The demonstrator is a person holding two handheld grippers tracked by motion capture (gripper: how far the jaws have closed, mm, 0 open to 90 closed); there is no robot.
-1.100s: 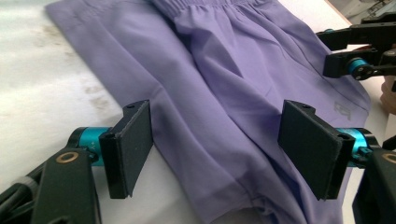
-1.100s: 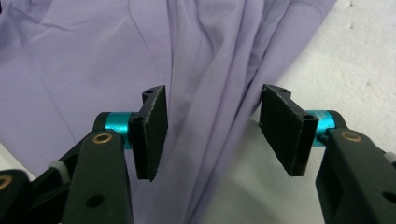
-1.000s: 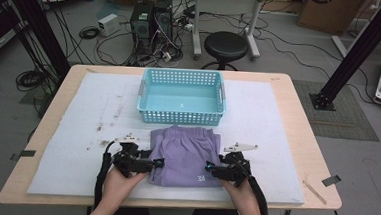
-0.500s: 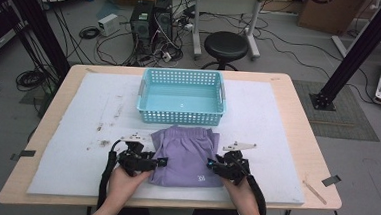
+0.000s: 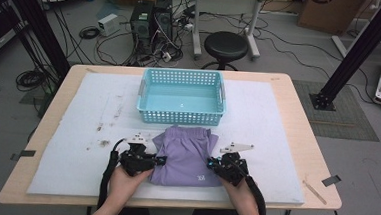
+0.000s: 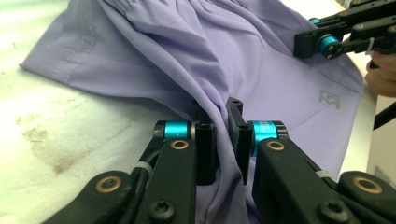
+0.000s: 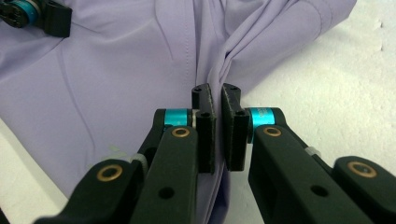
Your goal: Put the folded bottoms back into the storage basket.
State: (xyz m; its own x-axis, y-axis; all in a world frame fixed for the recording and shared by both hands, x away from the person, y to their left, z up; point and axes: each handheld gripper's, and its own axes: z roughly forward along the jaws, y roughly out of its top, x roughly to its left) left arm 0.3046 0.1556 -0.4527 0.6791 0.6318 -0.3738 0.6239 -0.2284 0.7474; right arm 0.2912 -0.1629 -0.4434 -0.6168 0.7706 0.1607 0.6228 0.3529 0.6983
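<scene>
Two grippers pinch one folded purple garment [image 5: 185,157] lying on the white mat [image 5: 66,145] at the table's [image 5: 301,139] six o'clock edge. Left gripper [image 6: 221,135] fingers close on a ridge of its nine o'clock side; right gripper [image 7: 215,122] fingers clamp a fold at its three o'clock side. At twelve o'clock, just beyond, sits a teal basket [image 5: 180,116].

I count one folded purple garment [image 5: 188,155] at six o'clock, one turquoise basket [image 5: 180,118] at twelve, two grippers, left [image 5: 161,160] and right [image 5: 210,164], and one black stool [image 5: 226,44] beyond the table.
</scene>
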